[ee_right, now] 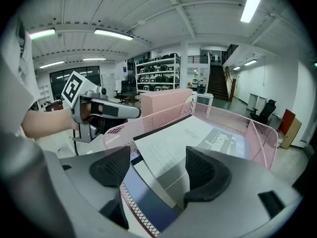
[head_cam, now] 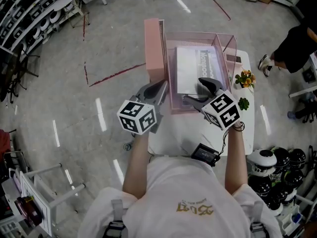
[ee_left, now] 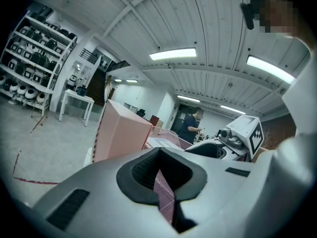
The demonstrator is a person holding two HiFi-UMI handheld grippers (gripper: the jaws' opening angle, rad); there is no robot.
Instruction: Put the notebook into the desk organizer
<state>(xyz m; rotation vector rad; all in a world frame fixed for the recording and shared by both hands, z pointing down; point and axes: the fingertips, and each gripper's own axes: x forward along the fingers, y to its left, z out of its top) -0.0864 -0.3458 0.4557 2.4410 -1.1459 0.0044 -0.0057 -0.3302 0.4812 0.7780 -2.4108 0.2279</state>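
A pink mesh desk organizer (head_cam: 198, 34) stands on the white table (head_cam: 247, 128). The notebook (head_cam: 195, 68), white with a grey cover band, lies flat inside it. My left gripper (head_cam: 161, 89) is at the tray's near left corner, and in the left gripper view its jaws (ee_left: 161, 175) are shut on a strip of the pink mesh wall (ee_left: 164, 195). My right gripper (head_cam: 199, 92) hovers over the tray's near edge. In the right gripper view it (ee_right: 158, 167) stands wide open above the notebook (ee_right: 183, 138), its pads off the paper, with the mesh rim (ee_right: 237, 115) beyond.
A tall pink box (head_cam: 154, 48) stands upright against the organizer's left side. Small flowers (head_cam: 245, 78) and a green sprig (head_cam: 243, 103) sit at the table's right. A black device (head_cam: 205, 154) lies at the near edge. A person (head_cam: 297, 43) stands far right.
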